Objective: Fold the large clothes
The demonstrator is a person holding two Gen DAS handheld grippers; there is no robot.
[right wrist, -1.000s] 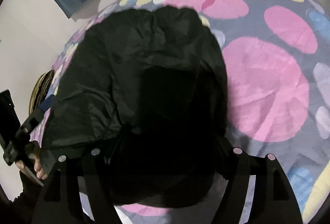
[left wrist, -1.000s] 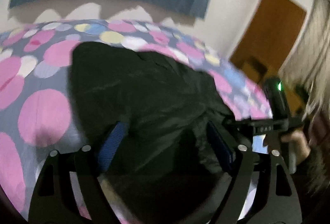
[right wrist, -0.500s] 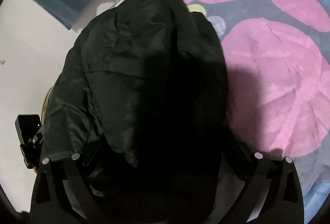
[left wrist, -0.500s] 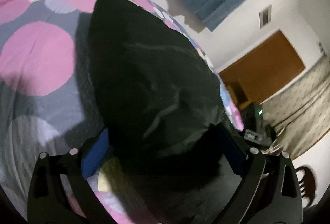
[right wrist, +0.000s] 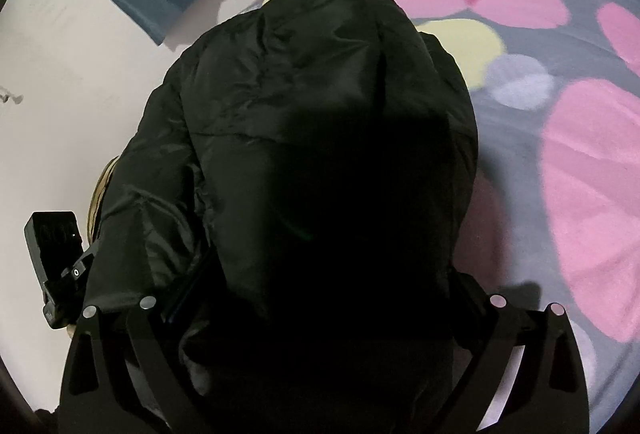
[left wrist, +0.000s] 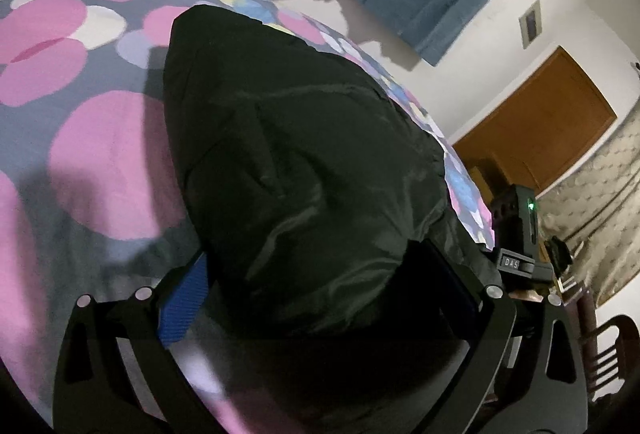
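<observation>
**A:** Once both tools had let go, the fold looked placed. Left tool (left wrist: 320, 294) and right tool (right wrist: 320, 298) had both just been opening over the last second; jaws stood wide, black jacket (left wrist: 304, 162) bulging up between them, no pads visibly pressing on it. A second ago the bundle looked flatter and wider; now it sat as a narrower heap.

**B:** Where was it?

**A:** On the bed, on the spotted bedspread (left wrist: 100, 162), near the edge. My read: top layer laid over, release done, next step would be smoothing or another fold.

**B:** Any difference between views?

**A:** Left wrist view showed one blue pad (left wrist: 184, 298) clear beside the fabric, plus the wooden door (left wrist: 548, 122) and the other tool's body with its green light (left wrist: 530, 205). Right wrist view showed a loose fold or sleeve (right wrist: 140, 226) sagging toward the bed edge, hidden from the left; its own pads were lost in shadow.
</observation>
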